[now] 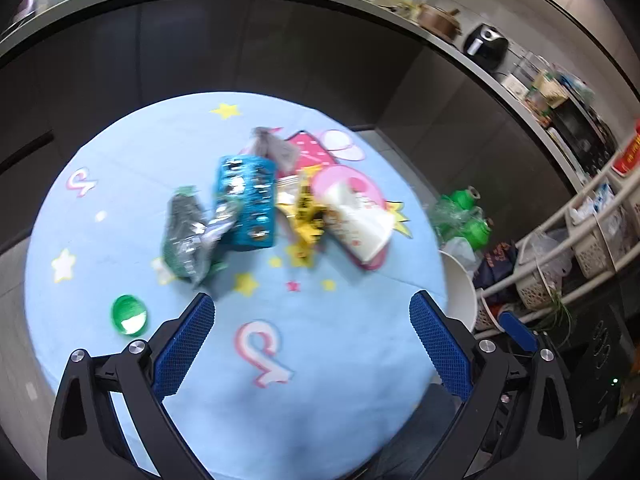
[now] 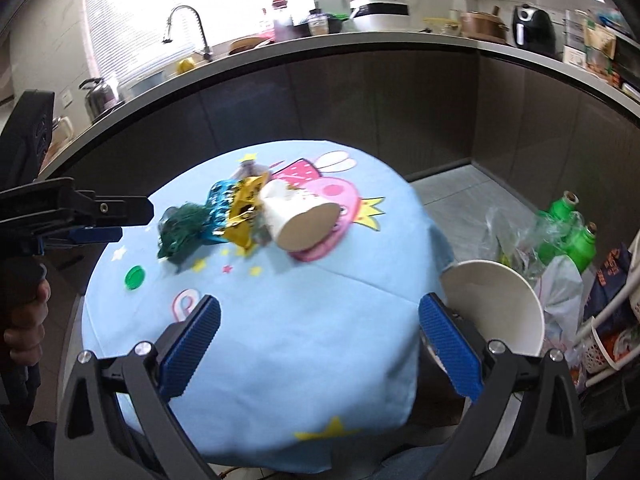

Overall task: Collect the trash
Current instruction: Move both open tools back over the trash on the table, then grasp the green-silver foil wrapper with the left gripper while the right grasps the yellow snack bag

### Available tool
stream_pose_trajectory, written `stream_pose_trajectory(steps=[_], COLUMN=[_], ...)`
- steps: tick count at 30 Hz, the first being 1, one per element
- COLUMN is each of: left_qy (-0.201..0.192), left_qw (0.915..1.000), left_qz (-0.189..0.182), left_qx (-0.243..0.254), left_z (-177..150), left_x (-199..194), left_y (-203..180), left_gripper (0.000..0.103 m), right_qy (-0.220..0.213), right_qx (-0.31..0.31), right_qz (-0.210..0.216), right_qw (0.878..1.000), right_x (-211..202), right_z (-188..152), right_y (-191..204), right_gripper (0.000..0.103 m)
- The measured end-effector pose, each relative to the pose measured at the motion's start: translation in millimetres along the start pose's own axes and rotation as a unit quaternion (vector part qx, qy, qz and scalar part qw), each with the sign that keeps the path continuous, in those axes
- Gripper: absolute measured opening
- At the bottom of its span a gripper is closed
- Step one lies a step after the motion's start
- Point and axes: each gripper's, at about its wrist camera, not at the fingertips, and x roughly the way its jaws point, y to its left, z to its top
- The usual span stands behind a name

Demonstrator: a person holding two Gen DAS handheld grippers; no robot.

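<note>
A heap of trash lies mid-table on the round light-blue cartoon cloth (image 1: 120, 168): a dark green crumpled wrapper (image 1: 188, 236), a blue foil bag (image 1: 248, 204), a yellow wrapper (image 1: 304, 216), a grey wrapper (image 1: 272, 148) and a tipped white paper cup (image 1: 356, 220). A green bottle cap (image 1: 129, 315) lies apart at the near left. My left gripper (image 1: 312, 320) hovers open, short of the heap, holding nothing. My right gripper (image 2: 320, 320) is open above the near table edge (image 2: 280, 360). The same cup (image 2: 296, 216), wrappers (image 2: 240, 208) and cap (image 2: 134, 278) show in the right wrist view.
A white paper bowl (image 2: 496, 304) sits just off the table's right edge, beside green bottles (image 2: 572, 236) in plastic bags. A white rack with baskets (image 1: 592, 240) stands at the right. A dark kitchen counter (image 2: 360, 52) curves behind the table. A person's hand (image 2: 24, 320) holds the left gripper.
</note>
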Motion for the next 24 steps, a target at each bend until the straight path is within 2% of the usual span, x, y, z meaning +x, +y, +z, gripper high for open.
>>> stream_pose_trajectory(steps=[3,13,19,22,24], left_qy=[-0.005,-0.004,-0.007,-0.005,0.002], left_qw=[0.9997,0.9987,0.9975,0.9979,0.9984], left_qz=[0.02,0.028,0.024,0.017,0.01], left_qx=[-0.011,-0.043,-0.066,-0.062,-0.055], left_z=[-3.5,-11.0,-10.9,-7.5,-4.3], left_x=[-5.8,-12.0,-13.9,-11.5,-7.0], left_y=[24.6,72.1,95.2,96.9,96.5], left_gripper=[0.094,0.094,0.093,0.083,0.076], right_qy=[0.008,0.021,0.032,0.043,0.052], right_qx=[-0.014,-0.029,-0.035,-0.044,-0.041], right_qz=[0.009,0.033,0.065,0.073,0.08], right_qw=[1.0,0.999,0.997,0.995,0.995], right_x=[8.9,38.7,58.6,74.5,86.2], right_z=[4.6,25.3,36.2,40.6,44.4], right_y=[14.5,42.4,63.2,76.6,81.5], right_gripper=[0.1,0.099,0.099,0.092,0.082])
